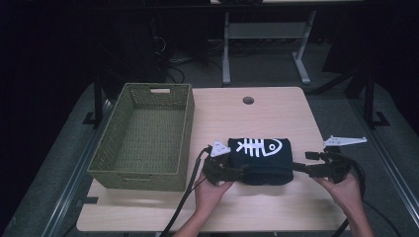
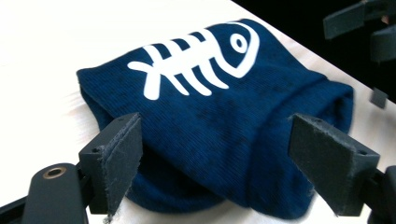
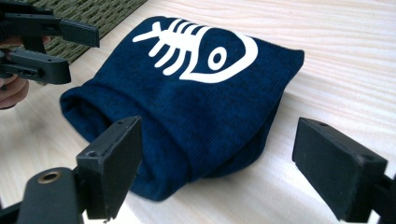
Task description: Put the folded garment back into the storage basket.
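Folded garment (image 1: 261,159): dark blue knit with a white fish-skeleton print, lying flat on the table (image 1: 257,207) near its front edge, about midway across.
Left gripper (image 1: 236,172): at the garment's left end, jaws apart, one on each side of the folded edge; not closed on it.
Right gripper (image 1: 302,167): at the garment's right end, jaws apart, cloth between them, no grip seen.
Basket (image 1: 143,136): green woven, on the table's left side, just beside the garment.
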A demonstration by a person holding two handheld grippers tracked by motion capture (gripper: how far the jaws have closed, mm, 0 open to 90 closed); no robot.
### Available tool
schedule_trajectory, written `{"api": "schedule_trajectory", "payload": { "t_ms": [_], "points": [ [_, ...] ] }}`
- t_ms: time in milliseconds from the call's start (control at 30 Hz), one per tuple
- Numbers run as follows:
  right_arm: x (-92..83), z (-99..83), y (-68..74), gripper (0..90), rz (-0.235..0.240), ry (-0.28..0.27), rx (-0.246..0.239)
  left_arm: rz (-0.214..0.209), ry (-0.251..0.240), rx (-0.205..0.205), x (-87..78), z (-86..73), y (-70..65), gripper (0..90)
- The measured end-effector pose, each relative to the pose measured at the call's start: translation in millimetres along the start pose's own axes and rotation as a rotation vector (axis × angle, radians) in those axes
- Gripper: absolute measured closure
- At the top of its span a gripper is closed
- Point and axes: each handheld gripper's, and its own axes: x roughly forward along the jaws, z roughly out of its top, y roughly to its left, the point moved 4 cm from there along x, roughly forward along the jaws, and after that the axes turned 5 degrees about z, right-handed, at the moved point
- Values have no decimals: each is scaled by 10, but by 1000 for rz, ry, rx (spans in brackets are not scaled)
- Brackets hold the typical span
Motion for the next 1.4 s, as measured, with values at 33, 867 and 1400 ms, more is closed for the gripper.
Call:
{"api": "schedule_trajectory", "payload": {
  "t_ms": [33,867,1400],
  "points": [
    [20,13,-13,159,-1,-1,0,10,4,-1,29,9,17,173],
    [533,-15,-300,253,-35,90,97,43,152,-121,401,-69,316,257],
    [703,-59,-227,502,-55,127,65,-18,155,-138,439,-91,316,442]
  ]
}}
